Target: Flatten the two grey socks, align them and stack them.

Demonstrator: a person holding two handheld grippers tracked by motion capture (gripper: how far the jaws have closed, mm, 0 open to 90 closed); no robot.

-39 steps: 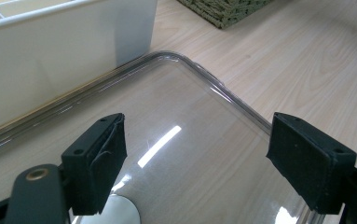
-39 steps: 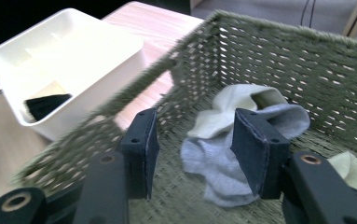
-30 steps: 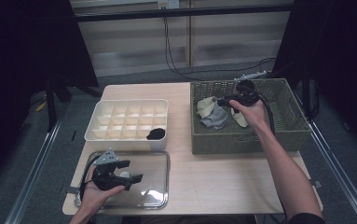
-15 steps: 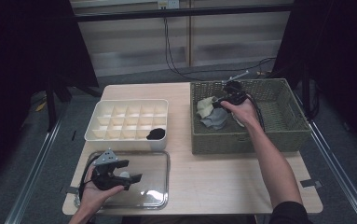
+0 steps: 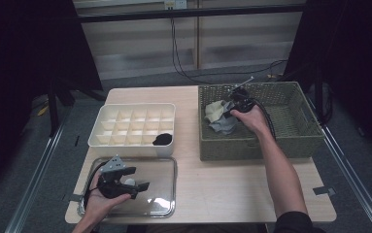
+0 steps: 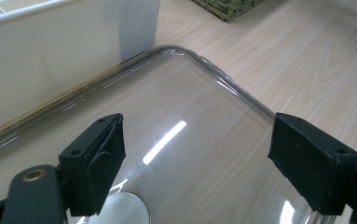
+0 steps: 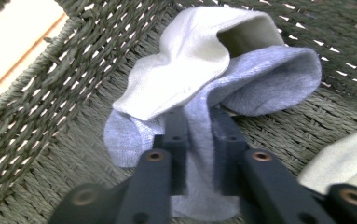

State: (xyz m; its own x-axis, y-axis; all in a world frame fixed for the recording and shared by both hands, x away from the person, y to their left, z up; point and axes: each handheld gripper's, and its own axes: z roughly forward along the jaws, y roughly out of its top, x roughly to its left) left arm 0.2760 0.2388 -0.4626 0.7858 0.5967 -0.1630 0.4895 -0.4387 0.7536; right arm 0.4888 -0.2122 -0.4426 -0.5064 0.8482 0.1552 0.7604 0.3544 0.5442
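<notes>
A pale wooden table [image 5: 232, 179] is seen from above, with a person's forearms reaching in from the bottom edge. At the right rear of the table sits a dark green woven basket [image 5: 300, 141]. The right hand [image 5: 252, 118] reaches into the basket's left end, holding the right tool [image 5: 233, 108] against a small heap of socks there. The right gripper view shows this tool's two black jaws pinched together on a fold of a grey sock [image 7: 260, 84], which lies on the basket's woven floor. A white sock [image 7: 190, 60] lies draped over the grey sock, touching it, and a second pale piece of cloth [image 7: 344, 163] lies at the lower right edge of that view. To the left of the basket stands a white divided tray [image 5: 135, 124] with many small compartments; a black object [image 5: 162, 139] sits in its front right corner compartment. Just in front of the tray lies a clear plastic lid [image 5: 161, 194], flat on the table. The left hand [image 5: 103, 204] holds the left tool [image 5: 140, 186] low over this lid. In the left gripper view its jaws stand wide apart with nothing between them, the lid's rounded corner and the tray's white wall beyond.
</notes>
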